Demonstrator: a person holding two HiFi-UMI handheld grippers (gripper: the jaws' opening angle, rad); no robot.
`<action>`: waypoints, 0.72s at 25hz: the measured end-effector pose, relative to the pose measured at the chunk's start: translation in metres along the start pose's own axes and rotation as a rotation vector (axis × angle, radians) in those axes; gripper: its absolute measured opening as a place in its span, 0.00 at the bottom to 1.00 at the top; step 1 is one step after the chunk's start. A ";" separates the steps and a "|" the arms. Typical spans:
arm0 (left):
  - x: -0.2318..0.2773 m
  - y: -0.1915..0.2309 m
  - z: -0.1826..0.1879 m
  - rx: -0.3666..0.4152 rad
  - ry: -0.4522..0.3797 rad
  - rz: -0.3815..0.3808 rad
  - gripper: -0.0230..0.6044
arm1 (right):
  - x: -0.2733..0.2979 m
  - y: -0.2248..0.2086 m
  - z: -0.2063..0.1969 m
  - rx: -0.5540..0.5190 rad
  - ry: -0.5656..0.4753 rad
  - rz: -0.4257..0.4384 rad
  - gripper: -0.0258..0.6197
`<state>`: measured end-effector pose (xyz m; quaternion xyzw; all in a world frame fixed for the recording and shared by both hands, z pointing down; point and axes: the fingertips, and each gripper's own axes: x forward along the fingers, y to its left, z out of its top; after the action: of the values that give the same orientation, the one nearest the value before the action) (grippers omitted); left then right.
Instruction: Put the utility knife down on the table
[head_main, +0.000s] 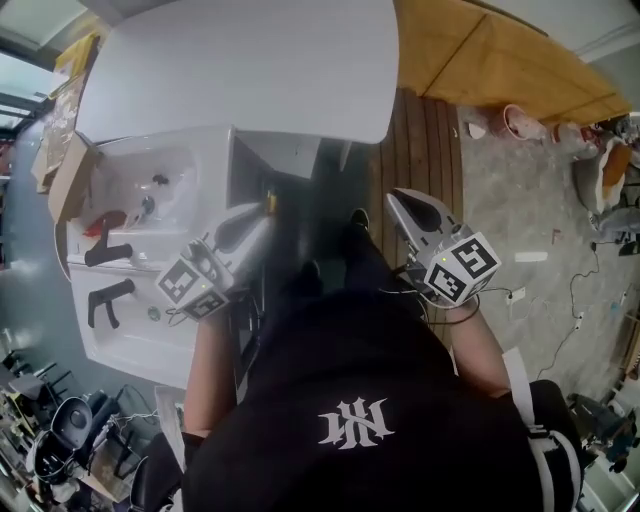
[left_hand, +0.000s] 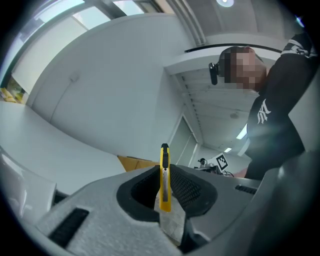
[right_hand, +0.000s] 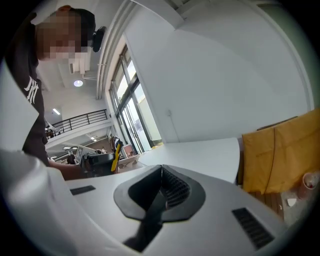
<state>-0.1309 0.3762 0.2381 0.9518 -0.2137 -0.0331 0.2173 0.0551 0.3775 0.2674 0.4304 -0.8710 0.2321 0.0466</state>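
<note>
A yellow utility knife stands upright between the black pads of my left gripper, which is shut on it. In the head view the left gripper is held level in front of the person's body, and the knife's yellow tip pokes out just short of the white table. My right gripper is held level to the right, over the wooden floor. Its jaws meet in the right gripper view with nothing between them. From there the knife shows far off to the left.
A white trolley tray at the left holds black-handled tools and a red item. Wooden planks and a yellow-brown panel lie beyond the table's right edge. Clutter fills the lower left, and cables run across the floor at the right.
</note>
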 end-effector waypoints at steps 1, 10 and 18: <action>0.013 0.005 0.007 -0.009 -0.005 0.017 0.13 | 0.005 -0.014 0.010 -0.002 -0.004 0.019 0.05; 0.084 0.038 0.068 0.071 -0.067 0.148 0.13 | 0.042 -0.106 0.069 0.015 -0.075 0.152 0.05; 0.103 0.081 0.077 0.027 -0.032 0.216 0.13 | 0.090 -0.136 0.075 0.059 -0.066 0.207 0.05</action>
<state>-0.0813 0.2364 0.2061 0.9254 -0.3190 -0.0218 0.2035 0.1125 0.2074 0.2759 0.3466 -0.9048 0.2467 -0.0192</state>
